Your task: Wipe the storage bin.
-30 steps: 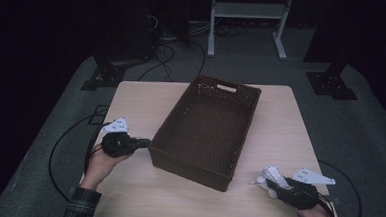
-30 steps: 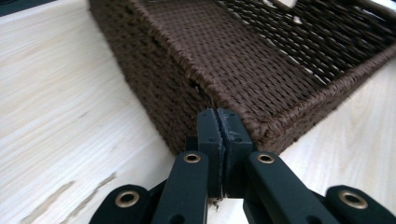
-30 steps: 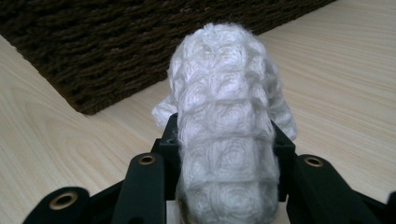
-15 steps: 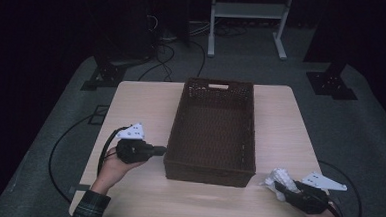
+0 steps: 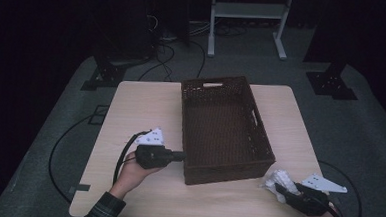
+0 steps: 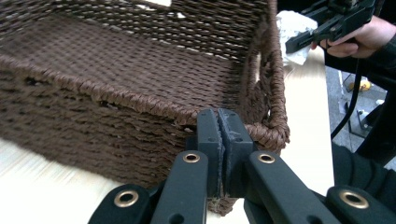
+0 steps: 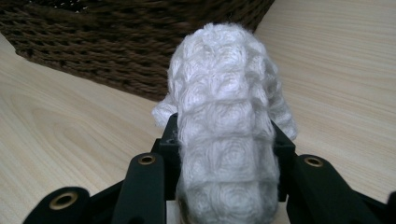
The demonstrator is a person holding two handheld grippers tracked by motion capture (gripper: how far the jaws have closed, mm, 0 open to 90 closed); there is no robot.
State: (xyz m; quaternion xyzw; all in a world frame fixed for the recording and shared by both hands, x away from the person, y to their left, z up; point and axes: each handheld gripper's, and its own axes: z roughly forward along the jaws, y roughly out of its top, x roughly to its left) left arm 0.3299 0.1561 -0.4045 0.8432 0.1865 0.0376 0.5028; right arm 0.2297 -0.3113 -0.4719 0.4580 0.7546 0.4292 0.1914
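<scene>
High view: left gripper (image 5: 181, 156) has its jaws together at the near left wall of the brown woven basket (image 5: 223, 127); whether they pinch the weave can't be told from here. The basket sits mid-table (image 5: 136, 105), long axis running away from the person, slightly skewed, cut-out handles in the end and side walls. Right gripper (image 5: 278, 187) is off the basket's near right corner, clamped on a white cloth (image 5: 277, 179). Left gripper view: jaws pressed flat together just below the rim at the basket's corner (image 6: 261, 126), seemingly nipping the weave. My read: basket is light and fairly stiff, rough weave gives grip, so take the rim or a handle slot. Right gripper view: jaws squeeze the cloth (image 7: 229, 121), bunched upright. Soft, light, compressible; a mid-bundle pinch should hold.
</scene>
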